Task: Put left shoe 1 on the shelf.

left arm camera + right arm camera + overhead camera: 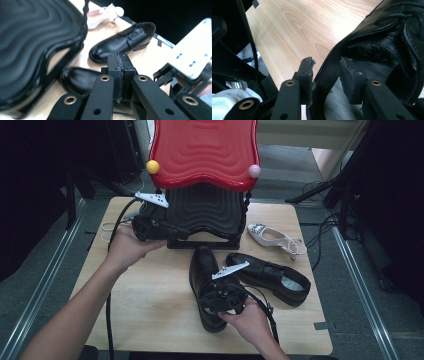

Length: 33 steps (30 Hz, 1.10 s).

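Here the near shoe [206, 287], a black leather lace-up, lay on the table [150, 305] just in front of the rack [202, 212], toe toward the rack, with the second black shoe [270, 276] beside it on the side away from the left gripper and a white heeled shoe [272, 237] beyond that one, near the rack's foot. The right gripper [325, 72] straddled the near shoe's heel collar [329, 67]: one jaw stood outside against the leather, the other inside the opening and apart from the wall, so the jaws were parted and no clamp was made. The left gripper [119, 75] was fully closed on nothing and hung at the rack's front edge, above the shoe's toe [80, 78]. By judgement, the shoe would handle as moderately heavy, with a stiff sole and heel counter but a softer upper and loose laces; the polished leather looked slippery under hard pads. The heel collar appeared the best hold, since the wall there was thin enough for the jaws and backed by the counter. A hold at the collar alone would likely let the toe sag, so a firm clamp was advisable before any lift toward the rack.
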Available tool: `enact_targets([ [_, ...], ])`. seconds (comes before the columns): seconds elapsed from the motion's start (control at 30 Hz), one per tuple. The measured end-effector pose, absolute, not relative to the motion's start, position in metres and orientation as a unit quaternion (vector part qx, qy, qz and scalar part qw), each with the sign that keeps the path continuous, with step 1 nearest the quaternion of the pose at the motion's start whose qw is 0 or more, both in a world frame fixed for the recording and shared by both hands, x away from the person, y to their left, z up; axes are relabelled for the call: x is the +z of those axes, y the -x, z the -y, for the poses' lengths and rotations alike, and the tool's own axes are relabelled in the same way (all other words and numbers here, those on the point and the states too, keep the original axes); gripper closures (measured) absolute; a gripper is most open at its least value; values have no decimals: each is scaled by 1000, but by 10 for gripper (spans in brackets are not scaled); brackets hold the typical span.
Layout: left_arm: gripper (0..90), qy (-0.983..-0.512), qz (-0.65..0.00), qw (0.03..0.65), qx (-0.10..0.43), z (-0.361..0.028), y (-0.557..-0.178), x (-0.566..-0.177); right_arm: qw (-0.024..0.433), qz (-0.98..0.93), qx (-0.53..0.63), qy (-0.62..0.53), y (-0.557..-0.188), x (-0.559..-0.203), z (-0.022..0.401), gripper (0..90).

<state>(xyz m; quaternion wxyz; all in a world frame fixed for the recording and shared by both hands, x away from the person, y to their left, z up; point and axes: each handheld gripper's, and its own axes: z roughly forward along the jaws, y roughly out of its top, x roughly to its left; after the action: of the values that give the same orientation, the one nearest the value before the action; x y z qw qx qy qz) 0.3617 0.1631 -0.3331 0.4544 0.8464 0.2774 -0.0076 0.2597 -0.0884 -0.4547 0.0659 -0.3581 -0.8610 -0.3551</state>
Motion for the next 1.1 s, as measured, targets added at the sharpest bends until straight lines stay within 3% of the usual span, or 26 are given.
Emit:
enact_targets([
  [0.4, 900, -842, -273, 462, 48, -157, -396, -266, 73, 866, -334, 365, -263, -455, 87, 627],
  [0.67, 900, -842, -267, 466, 49, -140, -425, -238, 79, 864, -333, 370, -266, -454, 87, 615],
  [1.1, 900, -834, -289, 465, 60, -137, -464, -235, 89, 872, -302, 374, -269, -455, 63, 577],
])
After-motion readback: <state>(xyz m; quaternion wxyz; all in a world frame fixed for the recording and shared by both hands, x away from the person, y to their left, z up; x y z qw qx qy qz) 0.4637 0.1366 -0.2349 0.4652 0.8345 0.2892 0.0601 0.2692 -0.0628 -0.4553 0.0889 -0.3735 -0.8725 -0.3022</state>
